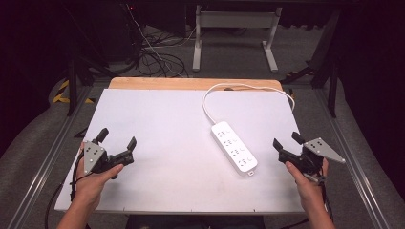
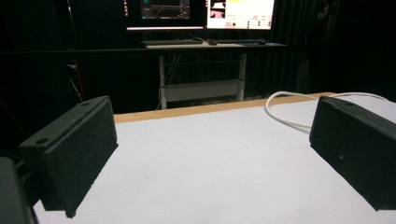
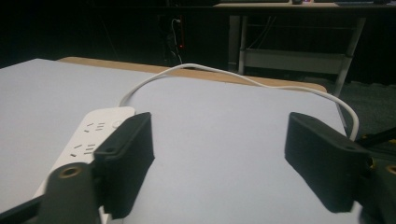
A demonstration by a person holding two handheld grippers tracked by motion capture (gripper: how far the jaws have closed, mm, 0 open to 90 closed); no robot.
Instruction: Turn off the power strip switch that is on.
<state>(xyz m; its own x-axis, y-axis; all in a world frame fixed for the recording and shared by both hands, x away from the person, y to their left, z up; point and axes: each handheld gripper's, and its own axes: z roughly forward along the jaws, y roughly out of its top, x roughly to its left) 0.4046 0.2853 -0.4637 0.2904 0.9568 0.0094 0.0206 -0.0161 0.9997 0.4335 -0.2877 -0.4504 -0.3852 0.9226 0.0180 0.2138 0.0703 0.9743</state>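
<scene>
I am working at a table (image 1: pixel 157 157) covered by a white sheet, with a wooden edge showing along the far side, and nothing is lying on it but one white power strip (image 1: pixel 234 146). The strip is lying flat on the right half, running at a slant from far-left to near-right, sockets facing up, and its white cord (image 1: pixel 248 87) is looping away toward the far edge and off the right side. I am holding my left gripper (image 1: pixel 116 140) low over the near left part of the sheet, jaws spread wide with nothing between them, well apart from the strip. I am holding my right gripper (image 1: pixel 287 141) at the near right, also spread wide and empty; in the right gripper view the strip (image 3: pixel 95 128) is sitting just beside its left jaw, outside the gap, not touched. I judge that I am only starting: both tools are poised and no grasp is made yet. The strip is the thing nearest my right tool, so the next move, as I see it, calls for swinging that gripper left until the strip's narrow width is lying between the jaws, then lowering and closing across it without snagging the cord.
</scene>
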